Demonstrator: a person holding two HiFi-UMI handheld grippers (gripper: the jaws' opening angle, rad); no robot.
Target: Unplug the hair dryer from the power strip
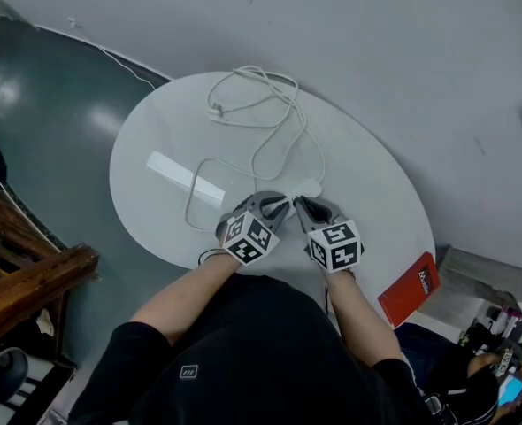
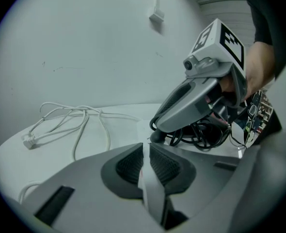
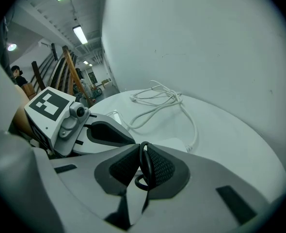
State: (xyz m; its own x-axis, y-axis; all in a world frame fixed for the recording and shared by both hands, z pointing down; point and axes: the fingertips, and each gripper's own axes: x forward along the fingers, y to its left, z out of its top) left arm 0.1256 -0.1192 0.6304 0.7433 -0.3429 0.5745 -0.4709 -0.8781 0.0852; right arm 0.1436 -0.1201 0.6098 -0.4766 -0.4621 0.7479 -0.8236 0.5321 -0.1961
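Hair dryer: only its black cord (image 2: pixel 201 136) shows, thin and glossy, bunched in loose loops under the right gripper (image 3: pixel 144 148). The dryer's body cannot be made out.
Power strip (image 1: pixel 307 187): small, white and oblong. It lies on the round white table (image 1: pixel 380 206), on the side nearest the person, just beyond both gripper tips.
White cord (image 1: pixel 283 118): runs from the strip in slack loops across the table top. Its plug (image 1: pixel 215 112) lies free at the far side.
Left gripper (image 2: pixel 146 148): pads nearly together, pinching a thin white piece. I cannot tell whether that is the strip's edge or its cord.
Right gripper: pads closed on a loop of the black cord.
Both grippers: side by side, tips close together at the strip.
Red book (image 1: pixel 409 289): beside the table's rim, on the person's right.
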